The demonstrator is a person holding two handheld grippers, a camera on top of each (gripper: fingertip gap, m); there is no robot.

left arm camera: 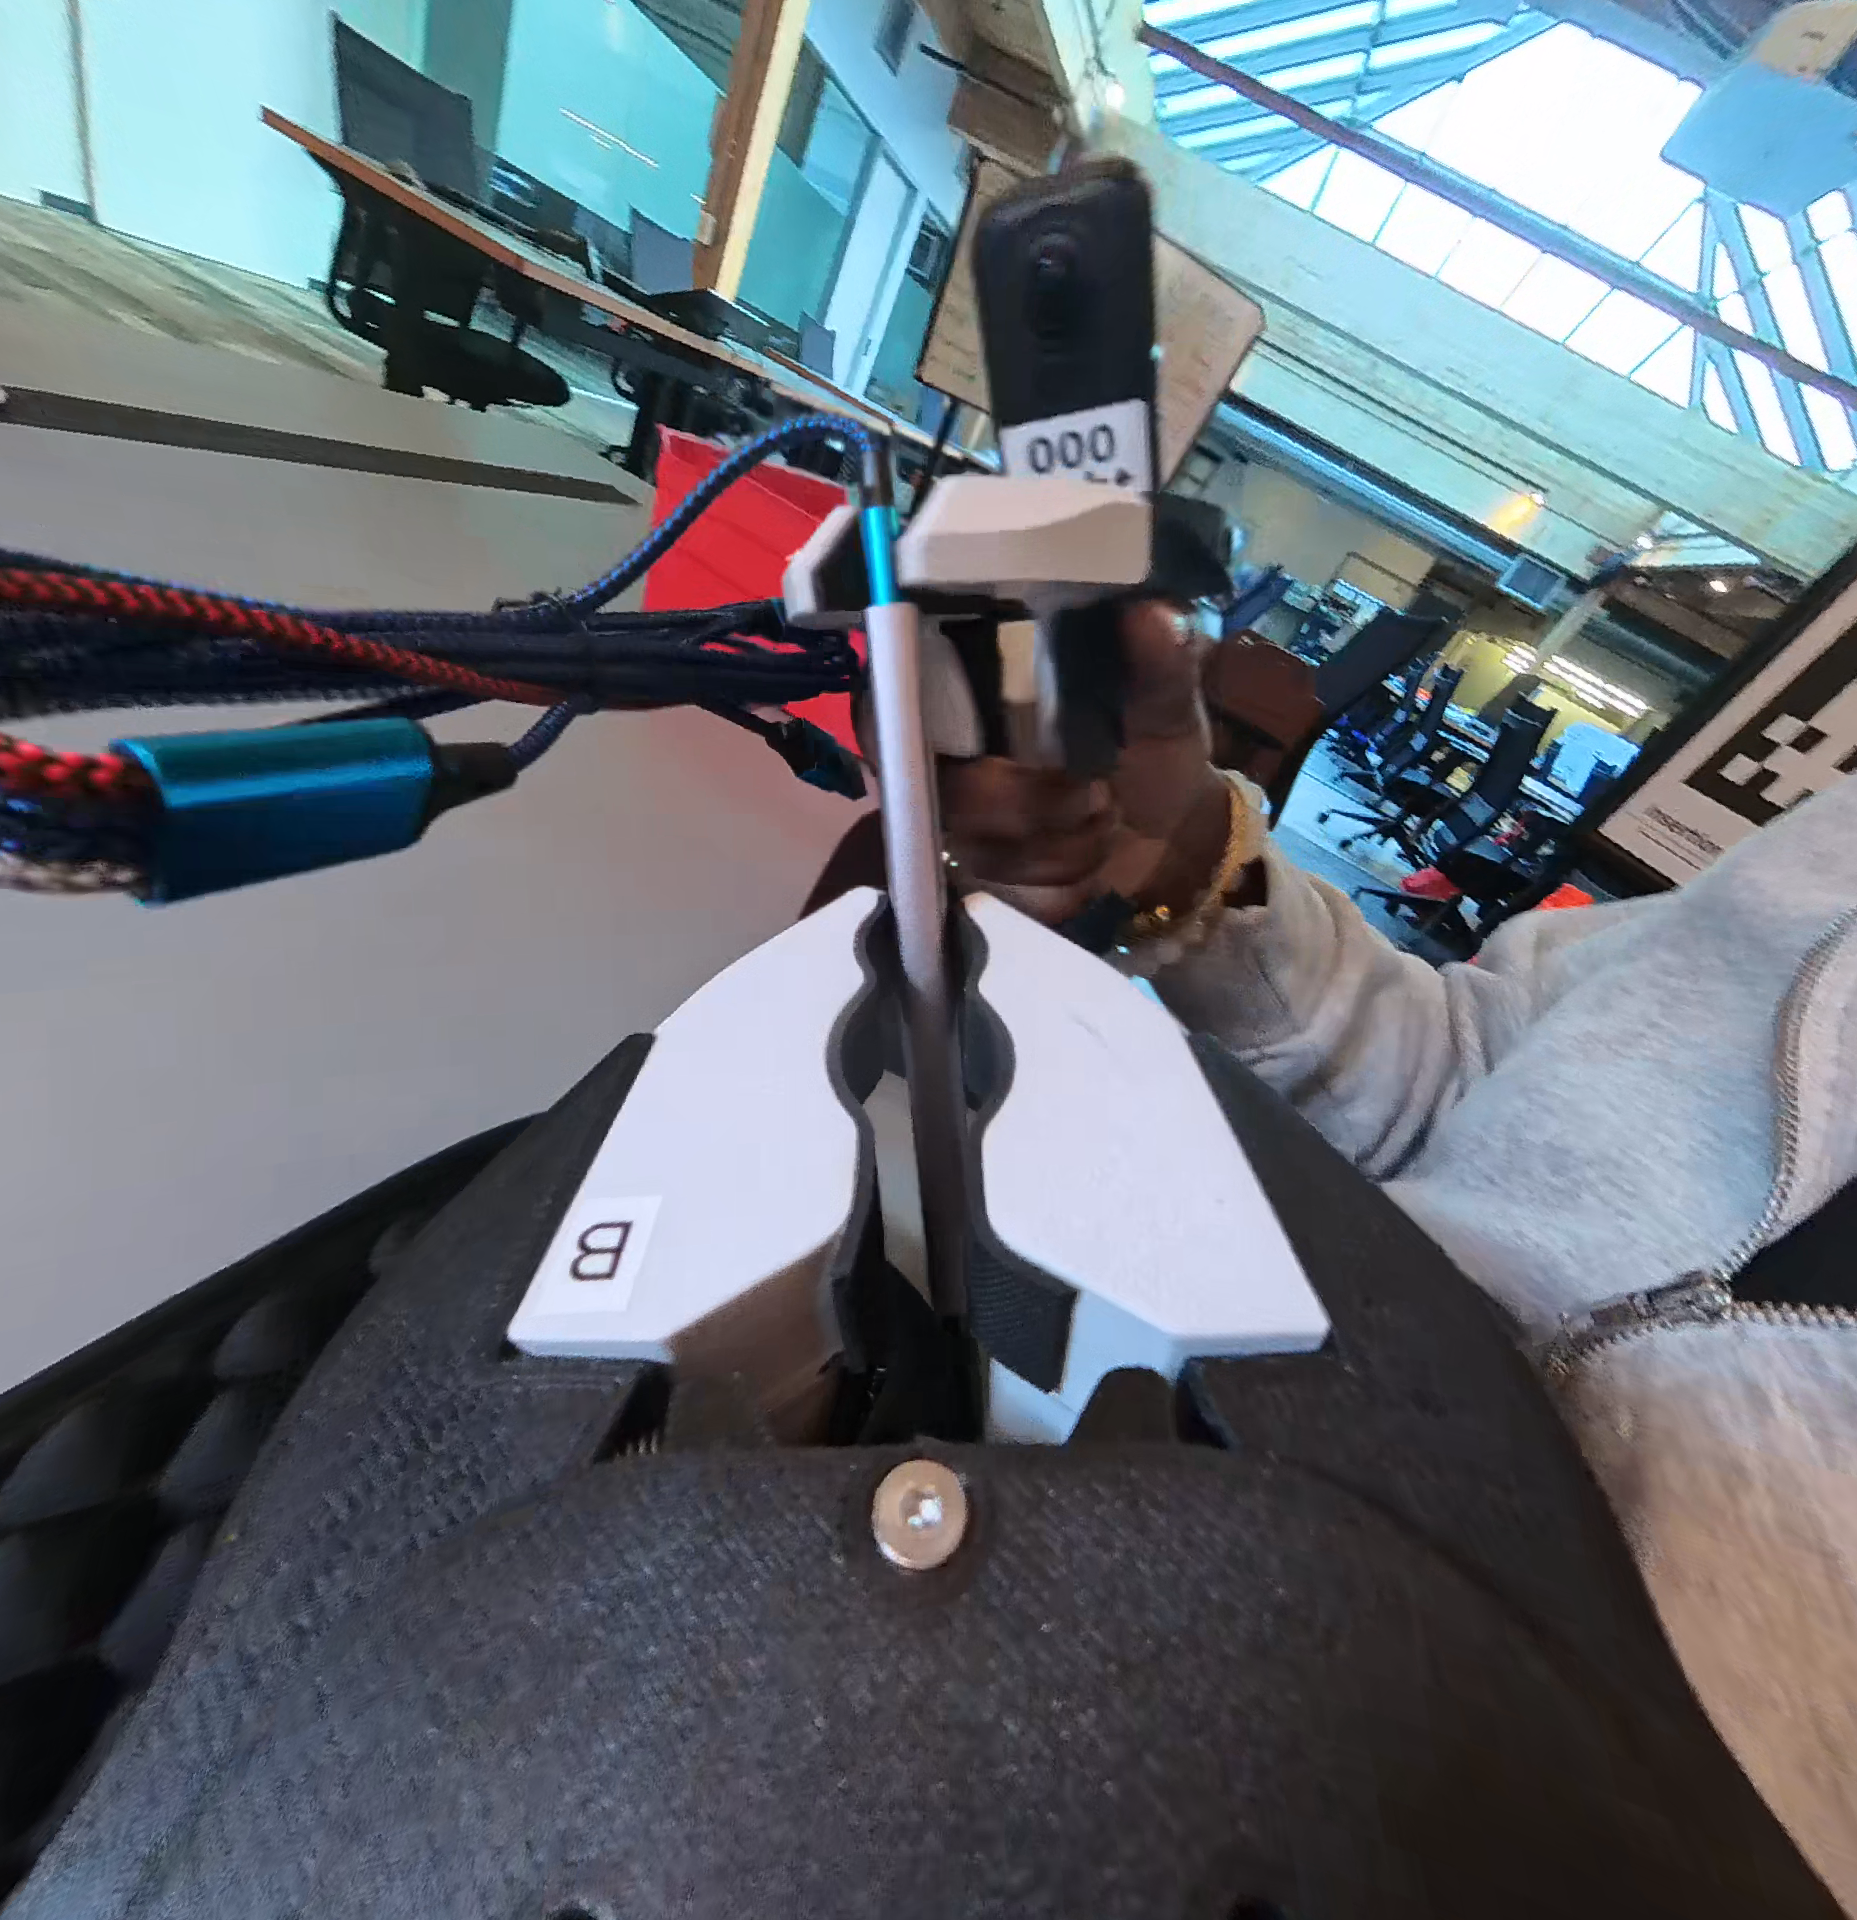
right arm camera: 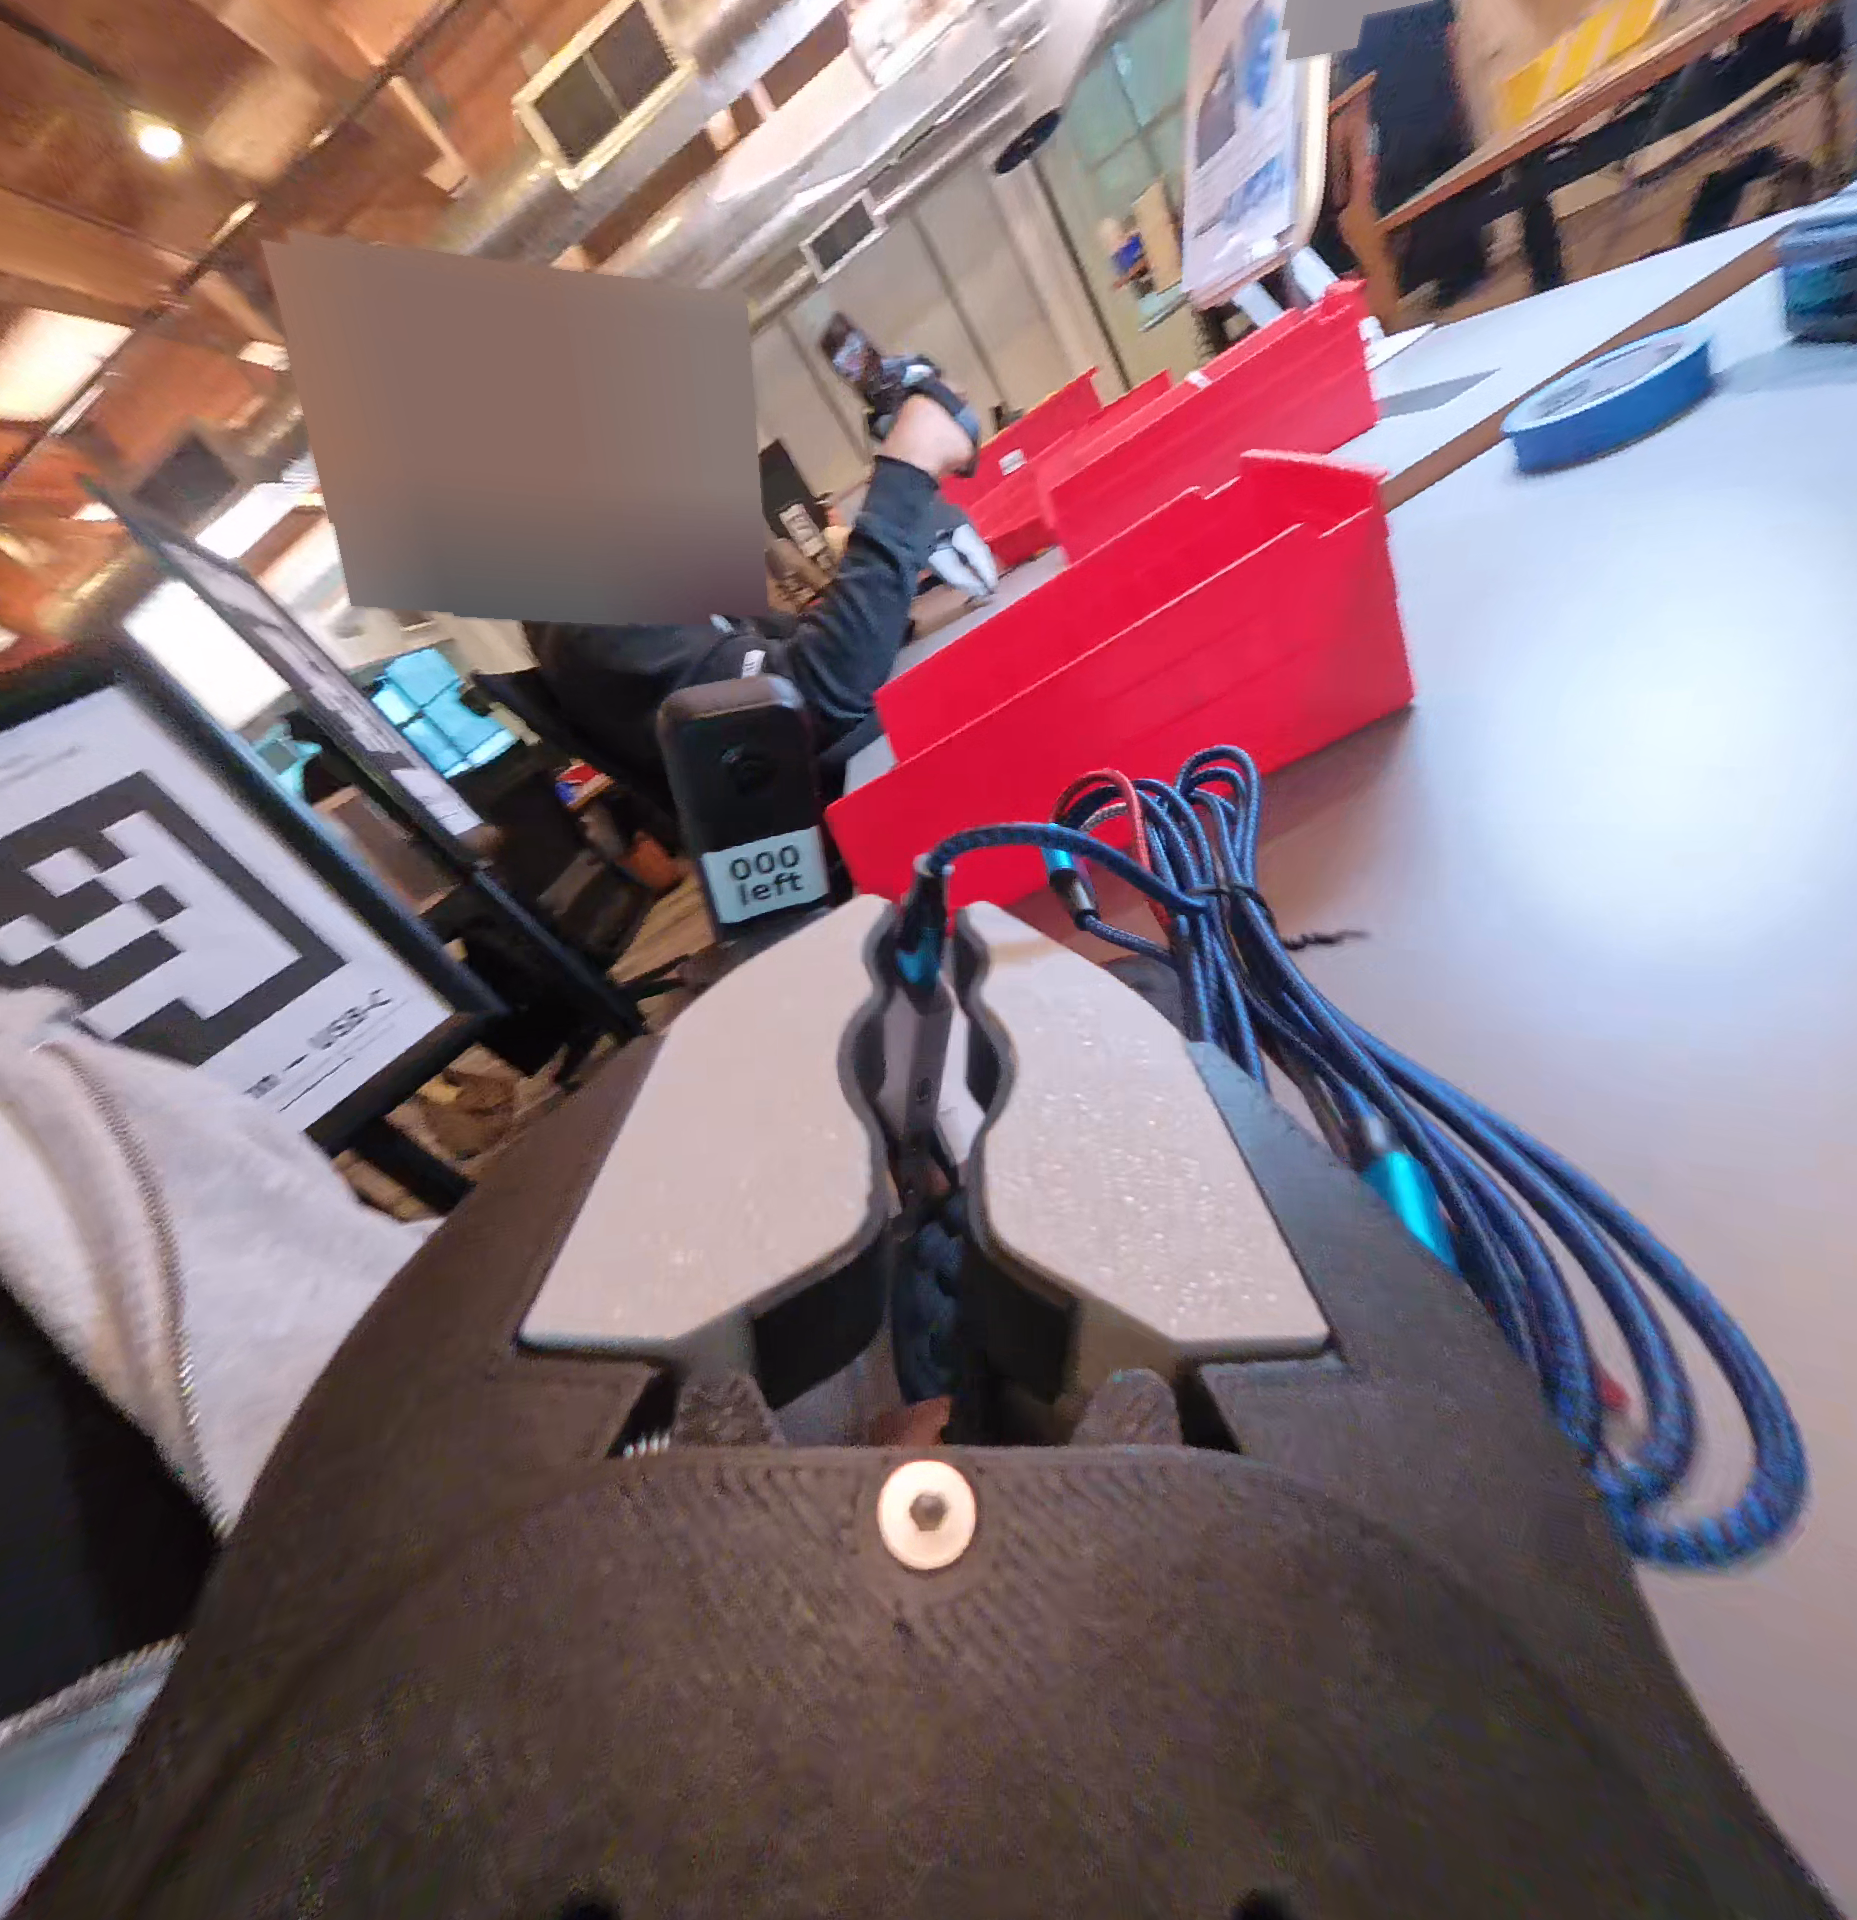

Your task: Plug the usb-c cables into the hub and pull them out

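Observation:
My left gripper (left arm camera: 919, 914) is shut on a slim grey hub (left arm camera: 903, 748), seen edge-on and reaching away towards my right gripper (left arm camera: 903, 582). At the hub's far end sits a blue usb-c connector (left arm camera: 880, 551), and the right fingers close around it. In the right wrist view my right gripper (right arm camera: 922, 914) is shut on that blue connector (right arm camera: 919, 951), with the dark hub (right arm camera: 911, 1081) between its fingers. How deep the plug sits is hidden. A bundle of blue and red braided cables (right arm camera: 1319, 987) lies on the table and also shows in the left wrist view (left arm camera: 384, 644).
Both grippers are held above a grey table (right arm camera: 1630, 727). Red bins (right arm camera: 1163, 665) stand just behind the cables, and a blue tape roll (right arm camera: 1610, 400) farther right. A black-and-white marker board (right arm camera: 145, 894) stands at the left. Another person's arm (right arm camera: 851, 603) works across the table. Across from one pair of fingers to the other is roughly 6 cm.

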